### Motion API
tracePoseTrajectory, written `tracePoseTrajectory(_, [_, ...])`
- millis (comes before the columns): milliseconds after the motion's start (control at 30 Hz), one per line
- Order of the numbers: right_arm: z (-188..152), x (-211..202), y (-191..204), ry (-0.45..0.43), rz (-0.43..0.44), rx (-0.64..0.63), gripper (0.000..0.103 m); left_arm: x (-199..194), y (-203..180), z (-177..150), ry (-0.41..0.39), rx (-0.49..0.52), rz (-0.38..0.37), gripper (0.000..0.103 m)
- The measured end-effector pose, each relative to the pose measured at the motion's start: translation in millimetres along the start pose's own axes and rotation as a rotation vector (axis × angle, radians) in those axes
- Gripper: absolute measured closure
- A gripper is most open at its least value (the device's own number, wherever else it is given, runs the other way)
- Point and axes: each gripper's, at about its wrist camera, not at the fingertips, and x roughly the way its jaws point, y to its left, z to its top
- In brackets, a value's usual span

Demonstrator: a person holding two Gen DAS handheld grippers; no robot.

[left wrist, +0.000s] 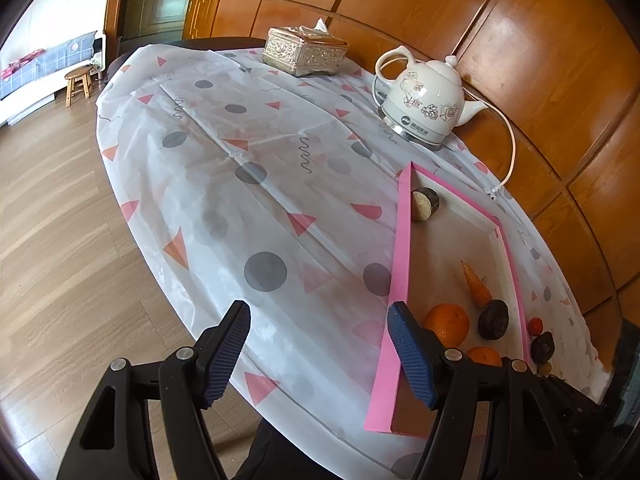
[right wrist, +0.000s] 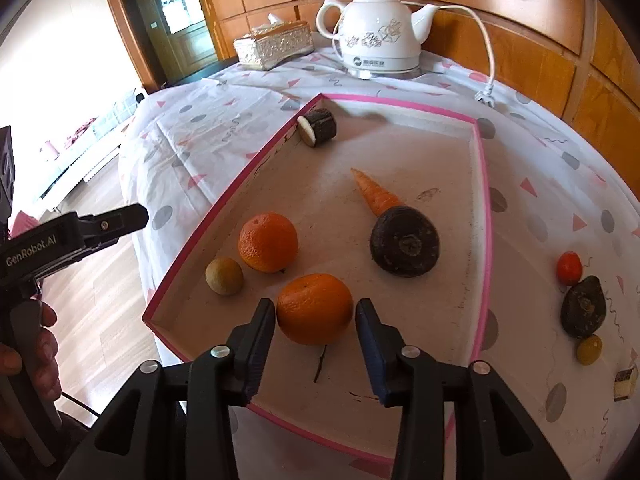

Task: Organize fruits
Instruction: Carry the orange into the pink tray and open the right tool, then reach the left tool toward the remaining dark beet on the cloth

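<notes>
Both claws share one build: matte black plastic arms with triangular cut-outs, each joint pinned by a round silver screw, and fingers faced with ribbed dark-blue pads. The left claw (left wrist: 318,354) and the right claw (right wrist: 315,350) look alike. In the right wrist view, the left device's black body carries white "GenRobot.AI" lettering, and a bare-skinned hand (right wrist: 38,344) wraps its grey handle.

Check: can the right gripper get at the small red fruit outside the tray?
Probably yes: the right gripper is open over the tray, and the small red fruit lies uncovered on the cloth beyond the low rim.
</notes>
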Motion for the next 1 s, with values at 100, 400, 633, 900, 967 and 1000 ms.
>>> tracePoseTrajectory(100, [0.0,-8.0,-3.4,-0.024,-0.011,0.009,0.059,-2.2,-3.7,-0.2,-0.009,0.014,-0.001,0.031])
tracePoseTrajectory(400, [-5.0,-39.4,-27.4,-0.108,-0.056,0.092,0.059,-6.6,-15.2,-3.5,-0.017,0.059,-0.005,0.031])
tracePoseTrajectory(633, [-23.6,-65.6,-68.7,-0.157,-0.132,0.217,0.059,-10.1,-27.4,-5.8,-0.028,0.112,-0.015,0.031])
tracePoseTrajectory(900, [-56.2,-85.2,-128.1,-0.165,-0.264,0.39,0.059,-11.9,-42.8,-9.3,-0.032,0.176,-0.025,0.031])
tracePoseTrajectory(967, [-67.8,-90.1,-144.1,-0.161,-0.308,0.433,0.059,-11.9,-45.1,-9.7,-0.032,0.185,-0.027,0.031])
tracePoseTrajectory(1000, [-72.9,-91.9,-150.8,-0.159,-0.325,0.45,0.059,-12.1,-45.9,-10.0,-0.033,0.188,-0.027,0.031])
